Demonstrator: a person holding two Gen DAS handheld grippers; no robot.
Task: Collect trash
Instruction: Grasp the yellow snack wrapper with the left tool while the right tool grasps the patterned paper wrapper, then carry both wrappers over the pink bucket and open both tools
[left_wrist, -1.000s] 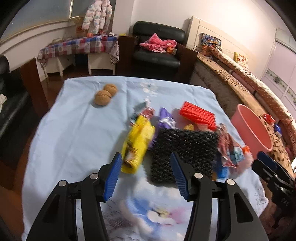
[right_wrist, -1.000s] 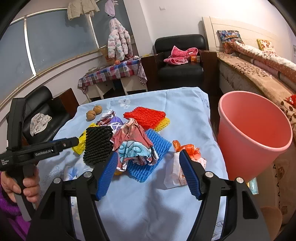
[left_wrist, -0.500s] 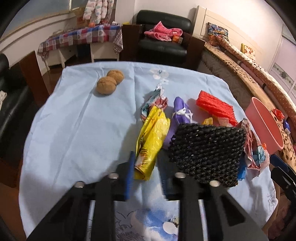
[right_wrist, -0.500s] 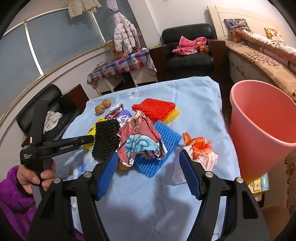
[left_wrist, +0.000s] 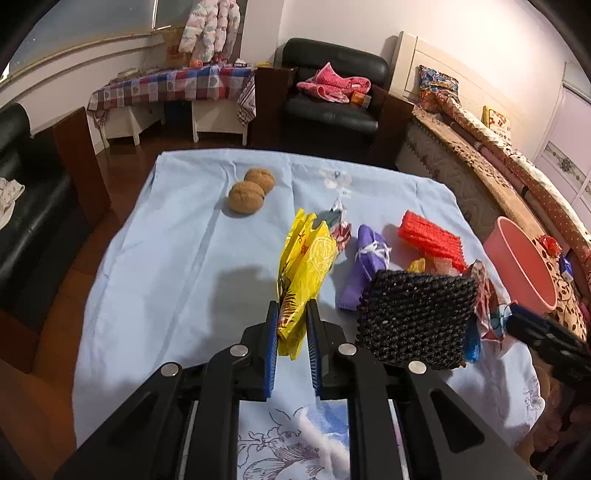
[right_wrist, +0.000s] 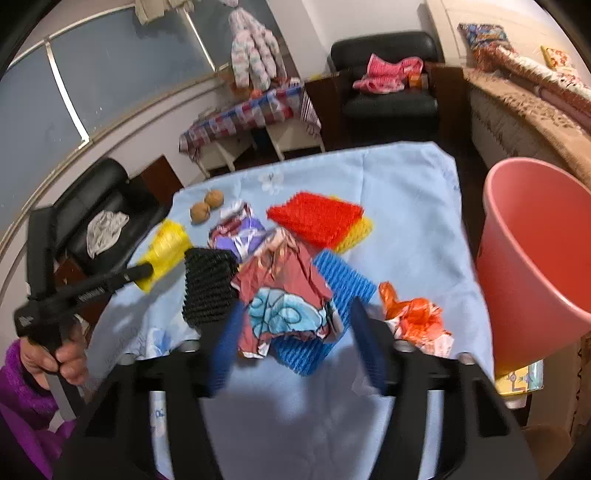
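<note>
Left hand-held gripper (left_wrist: 291, 341) now pinches the near end of a crinkled yellow plastic snack wrapper (left_wrist: 304, 269), its blue pads drawn in tight against the foil where a second ago they stood wide apart above it. The wrapper's far end looks to rest on the pale blue cloth of the tabletop (left_wrist: 177, 258), just beside a knotted purple plastic bag (left_wrist: 364, 266) and a black foam mesh sleeve (left_wrist: 415, 317).

Right hand-held gripper (right_wrist: 295, 347) has stayed wide open with nothing in it, hovering over a crumpled red-and-blue printed wrapper (right_wrist: 286, 295) that lies on a blue foam mesh pad (right_wrist: 345, 280); motion blur softens its pads.

With the first piece of litter gripped, the collection has moved from reaching to carrying: the likely next step is a lift and a swing across to the pink plastic bucket (right_wrist: 535, 258) standing off the tabletop's right edge. Thin foil may slip or drag its neighbours. Red foam mesh (left_wrist: 430, 238), an orange wrapper (right_wrist: 413, 317) and two walnuts (left_wrist: 251, 190) lie untouched.
</note>
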